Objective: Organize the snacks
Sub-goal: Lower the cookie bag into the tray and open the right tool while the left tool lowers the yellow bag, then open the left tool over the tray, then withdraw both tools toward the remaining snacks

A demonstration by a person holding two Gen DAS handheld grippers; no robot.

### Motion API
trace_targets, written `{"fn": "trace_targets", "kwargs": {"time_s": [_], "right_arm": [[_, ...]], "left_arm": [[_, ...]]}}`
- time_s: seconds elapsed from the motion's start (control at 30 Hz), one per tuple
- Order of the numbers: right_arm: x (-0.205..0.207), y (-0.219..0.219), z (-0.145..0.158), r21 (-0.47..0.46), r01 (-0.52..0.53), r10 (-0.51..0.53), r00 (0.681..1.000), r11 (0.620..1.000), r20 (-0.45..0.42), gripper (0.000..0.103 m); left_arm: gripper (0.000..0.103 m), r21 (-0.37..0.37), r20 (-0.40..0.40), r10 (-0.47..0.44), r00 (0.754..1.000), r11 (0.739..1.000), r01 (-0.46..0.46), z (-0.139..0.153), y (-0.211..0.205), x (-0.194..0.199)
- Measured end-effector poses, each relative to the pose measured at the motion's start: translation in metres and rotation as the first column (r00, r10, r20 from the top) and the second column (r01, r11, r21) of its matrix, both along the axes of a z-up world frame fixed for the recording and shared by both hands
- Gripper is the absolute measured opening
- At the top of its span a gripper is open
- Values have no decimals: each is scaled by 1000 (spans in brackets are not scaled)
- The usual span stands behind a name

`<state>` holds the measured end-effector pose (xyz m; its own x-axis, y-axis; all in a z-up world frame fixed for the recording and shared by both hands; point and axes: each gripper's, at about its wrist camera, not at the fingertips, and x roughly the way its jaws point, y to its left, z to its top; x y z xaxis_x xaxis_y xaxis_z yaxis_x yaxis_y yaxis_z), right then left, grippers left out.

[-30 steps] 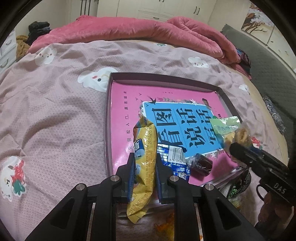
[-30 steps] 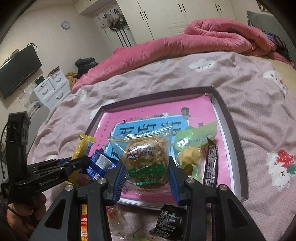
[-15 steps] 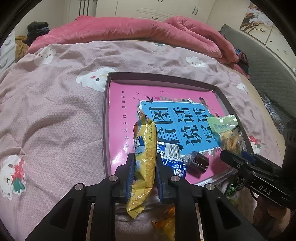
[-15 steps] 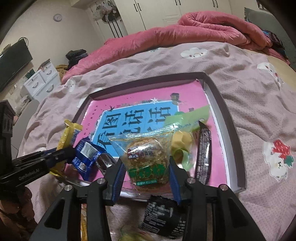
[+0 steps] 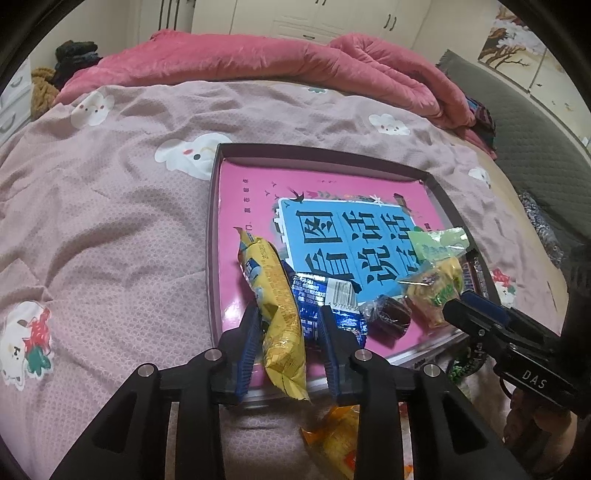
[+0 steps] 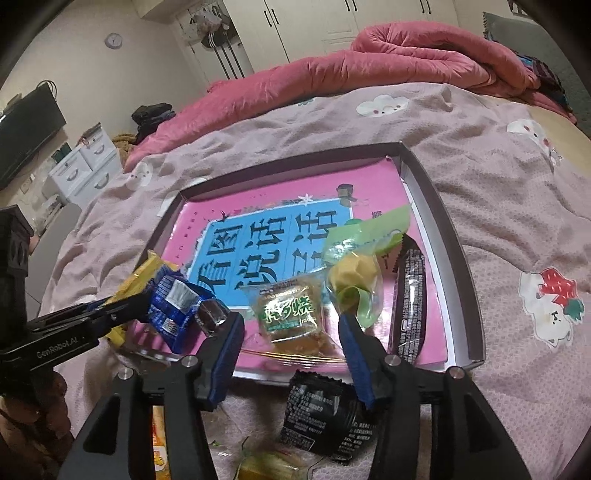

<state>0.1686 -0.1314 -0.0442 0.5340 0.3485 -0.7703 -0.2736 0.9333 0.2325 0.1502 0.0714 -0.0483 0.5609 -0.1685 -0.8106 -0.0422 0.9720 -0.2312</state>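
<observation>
Tongs opening, pink quilt, white wardrobes

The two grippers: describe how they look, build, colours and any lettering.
Both are black plastic tools with two angular, forked fingers, silver screw heads at the joints and ribbed blue pads on the inner faces. The left gripper carries white lettering "GenRobot.AI" along its side, read in the right wrist view. The right gripper shows "DAS" in white on its body, seen in the left wrist view. No cables or sleeves show.

A bed with a pink quilt fronts white wardrobes, a wall clock and a white dresser.
</observation>
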Motion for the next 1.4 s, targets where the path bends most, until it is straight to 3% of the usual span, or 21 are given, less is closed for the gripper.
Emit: {"fn": "trace_targets", "kwargs": {"time_s": [0.5,0.9,1.4], "right_arm": [[-16,-13,39,31,-8,4,994,999,108,57],[-27,-33,54,57,39,-46,990,998,132,66],[-43,-39,55,48,51,-56,990,998,129,66]], "left_arm": [[54,-8,59,6,998,1000,-6,29,2,-15],[65,-13,100,-3,995,1000,5,52,-3,-29],[66,-19,86,-30,996,999,32,55,-13,-49]]}}
